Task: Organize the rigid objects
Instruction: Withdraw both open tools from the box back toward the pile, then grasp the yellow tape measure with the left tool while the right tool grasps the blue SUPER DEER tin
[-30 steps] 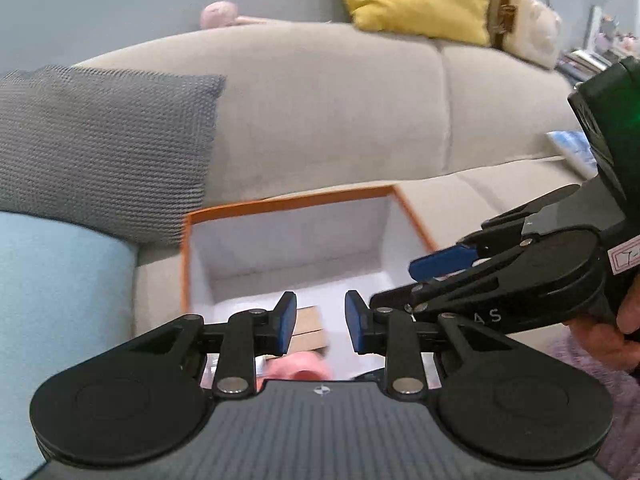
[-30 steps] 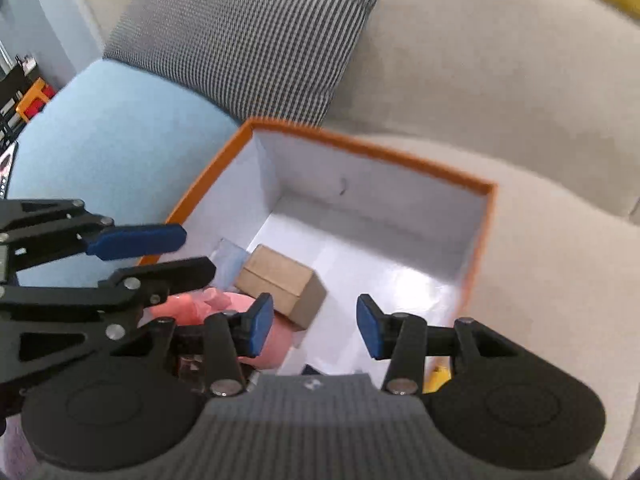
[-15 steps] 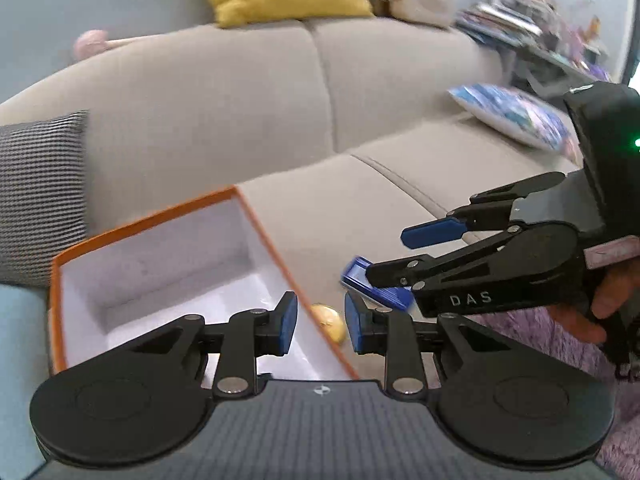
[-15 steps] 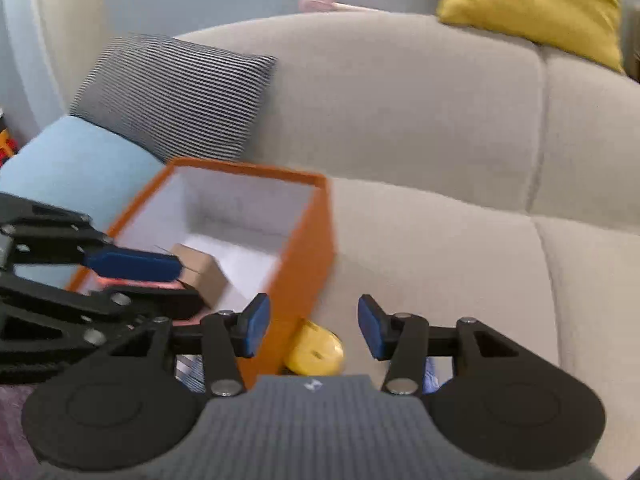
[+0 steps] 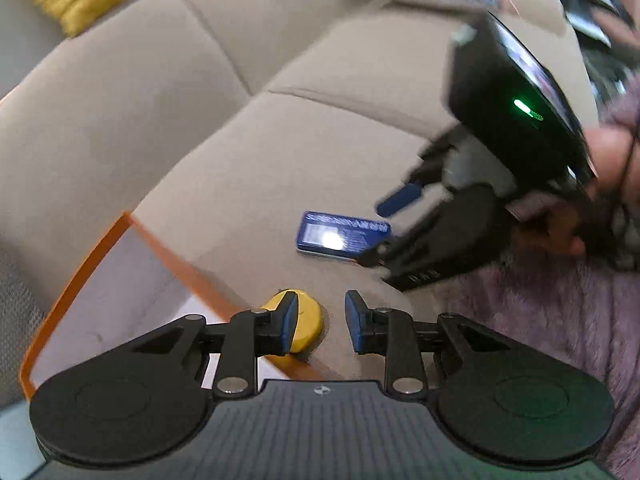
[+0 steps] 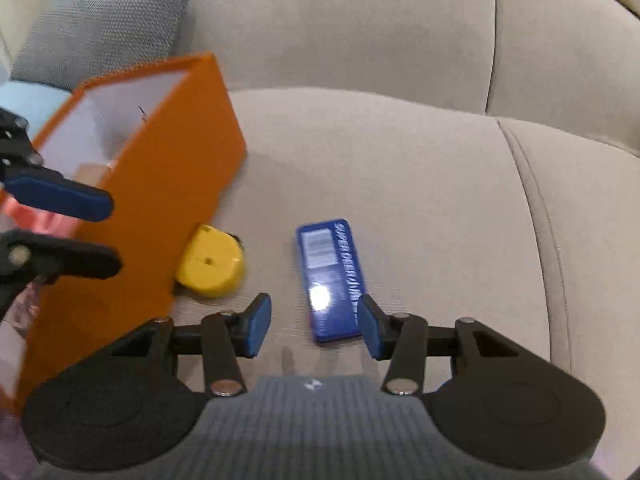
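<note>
Beige fabric sofa seat [image 6: 420,184]. An orange-walled, white-lined cardboard box [image 6: 160,184] stands at left; a round yellow plastic disc [image 6: 210,262] touches its wall. A flat blue rectangular case [image 6: 332,280] lies nearby, between the parted, empty jaws of the right gripper [image 6: 314,326]. Left gripper [image 5: 320,322]: parted, empty, above the disc.

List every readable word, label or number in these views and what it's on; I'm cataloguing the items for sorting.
"SUPER..." on the blue flat pack; the rest of the line is blurred.
White label block on that pack: too blurred.
Pale lettering on the right gripper's side: blurred.
Yellow round object, orange box: no text.
</note>
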The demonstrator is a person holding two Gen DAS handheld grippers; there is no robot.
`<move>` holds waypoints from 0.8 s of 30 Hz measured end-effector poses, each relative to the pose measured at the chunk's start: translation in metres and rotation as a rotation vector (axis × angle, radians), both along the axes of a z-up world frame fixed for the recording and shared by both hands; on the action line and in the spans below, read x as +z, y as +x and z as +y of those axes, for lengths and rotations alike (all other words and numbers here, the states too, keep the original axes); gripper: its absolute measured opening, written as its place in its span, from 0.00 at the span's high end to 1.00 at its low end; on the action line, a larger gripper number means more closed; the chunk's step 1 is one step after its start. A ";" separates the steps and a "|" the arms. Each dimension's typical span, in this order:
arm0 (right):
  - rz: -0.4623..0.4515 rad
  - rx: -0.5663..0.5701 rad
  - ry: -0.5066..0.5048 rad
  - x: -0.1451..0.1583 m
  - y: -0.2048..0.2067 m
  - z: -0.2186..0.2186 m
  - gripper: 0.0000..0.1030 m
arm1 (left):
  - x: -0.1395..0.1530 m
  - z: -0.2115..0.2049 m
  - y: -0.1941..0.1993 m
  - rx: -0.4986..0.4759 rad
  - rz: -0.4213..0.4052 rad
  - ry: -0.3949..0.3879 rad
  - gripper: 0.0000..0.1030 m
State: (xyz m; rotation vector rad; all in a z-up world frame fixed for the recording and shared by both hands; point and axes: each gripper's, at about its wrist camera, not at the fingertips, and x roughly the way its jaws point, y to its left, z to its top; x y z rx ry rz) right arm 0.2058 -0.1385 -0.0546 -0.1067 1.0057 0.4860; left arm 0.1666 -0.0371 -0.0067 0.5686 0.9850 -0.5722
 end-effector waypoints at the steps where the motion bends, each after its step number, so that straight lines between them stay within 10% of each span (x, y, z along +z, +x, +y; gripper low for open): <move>1: 0.010 0.001 0.004 -0.004 0.005 -0.003 0.52 | -0.003 -0.003 0.004 -0.019 0.011 0.022 0.66; 24: 0.129 -0.079 0.177 -0.025 0.025 -0.042 0.54 | -0.093 -0.062 0.048 -0.430 0.257 0.566 0.32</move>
